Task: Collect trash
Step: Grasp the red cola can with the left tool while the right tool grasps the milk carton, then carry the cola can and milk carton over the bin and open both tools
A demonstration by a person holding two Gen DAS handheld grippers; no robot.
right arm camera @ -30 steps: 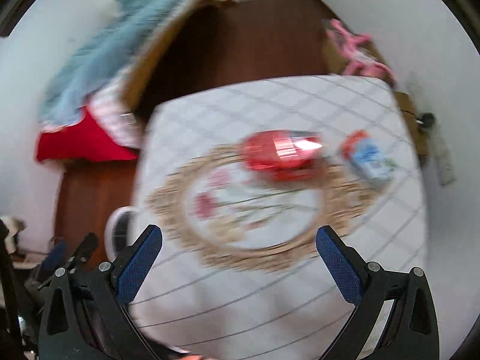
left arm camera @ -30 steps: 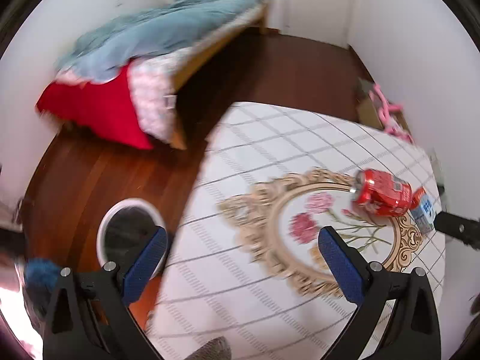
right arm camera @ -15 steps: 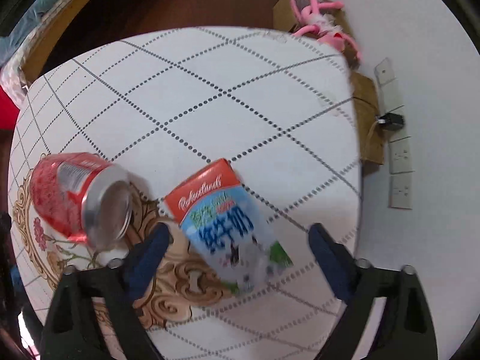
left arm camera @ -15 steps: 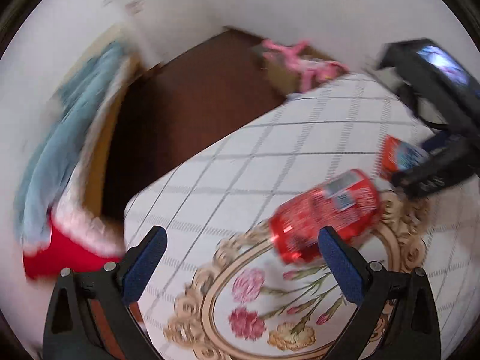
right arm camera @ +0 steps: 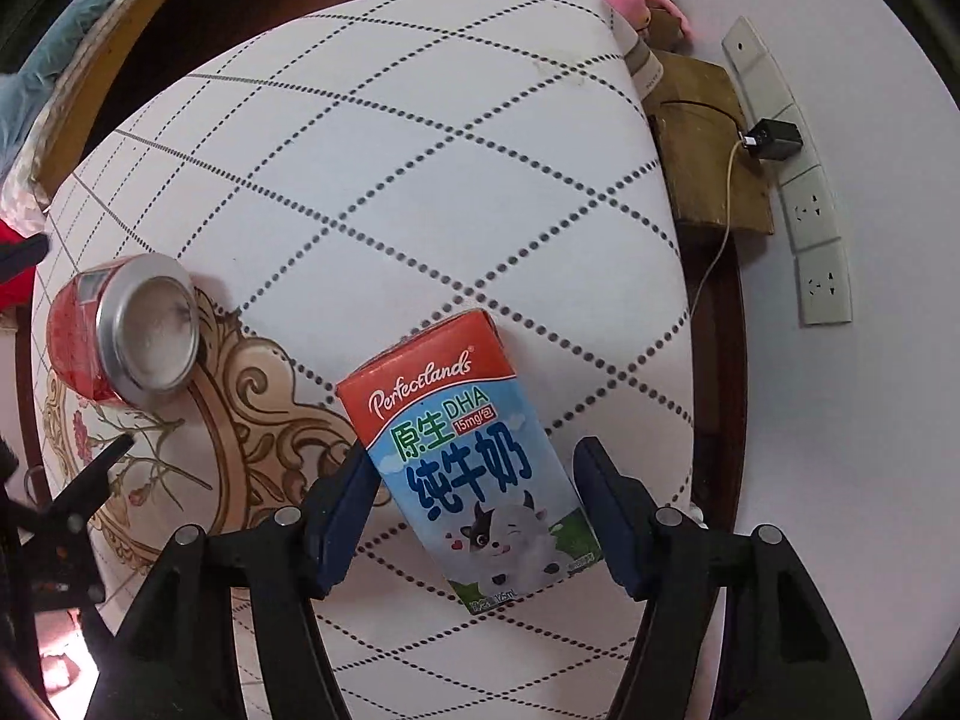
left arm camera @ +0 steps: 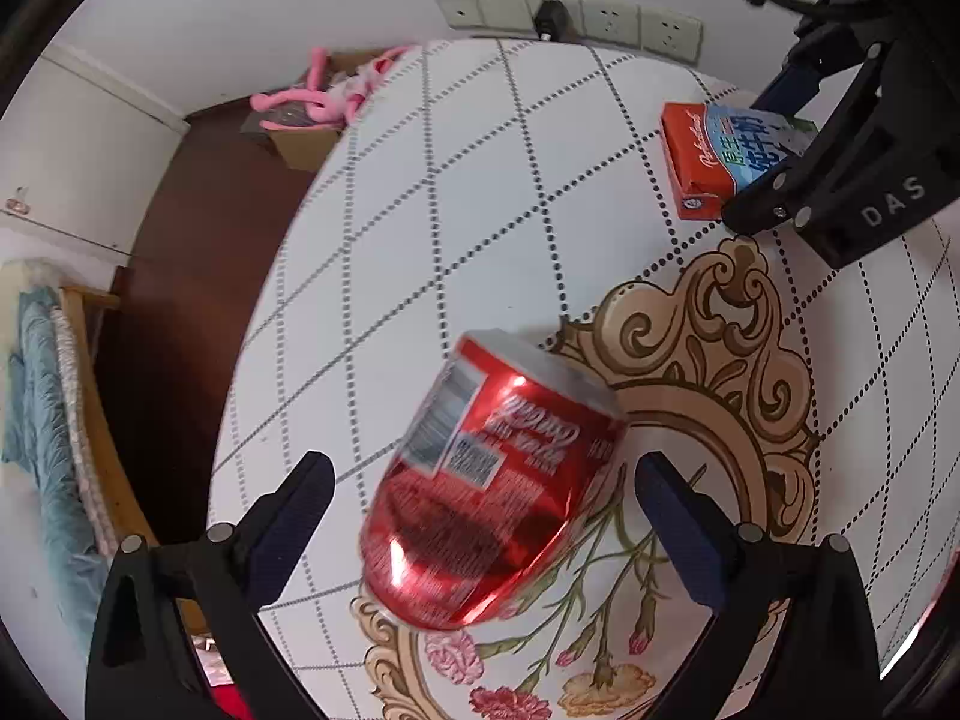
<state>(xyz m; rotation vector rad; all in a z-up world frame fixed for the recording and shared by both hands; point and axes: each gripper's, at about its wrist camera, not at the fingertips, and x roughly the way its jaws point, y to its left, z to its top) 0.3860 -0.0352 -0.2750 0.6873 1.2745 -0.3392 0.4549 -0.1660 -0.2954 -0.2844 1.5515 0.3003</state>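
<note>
A red drink can (left arm camera: 486, 492) lies on its side on the patterned table cloth (left arm camera: 468, 192). My left gripper (left arm camera: 480, 516) is open with the can between its fingers, gaps on both sides. The can also shows in the right wrist view (right arm camera: 120, 330), at the left. A small blue and orange milk carton (right arm camera: 474, 462) lies flat on the table. My right gripper (right arm camera: 480, 510) is open around the carton, its left finger close to the carton's side, its right finger slightly apart. In the left wrist view the carton (left arm camera: 720, 156) lies at the upper right under the right gripper.
Wall sockets (right arm camera: 816, 252) with a plugged charger (right arm camera: 771, 141) sit beyond the table's right edge. A cardboard box (left arm camera: 300, 144) with a pink plush toy (left arm camera: 336, 96) stands on the dark floor. A bed with blue bedding (left arm camera: 42, 420) is at the left.
Both grippers have moved in closer. The left now straddles the can, the right now straddles the milk carton, and the right gripper's fingers have narrowed.
</note>
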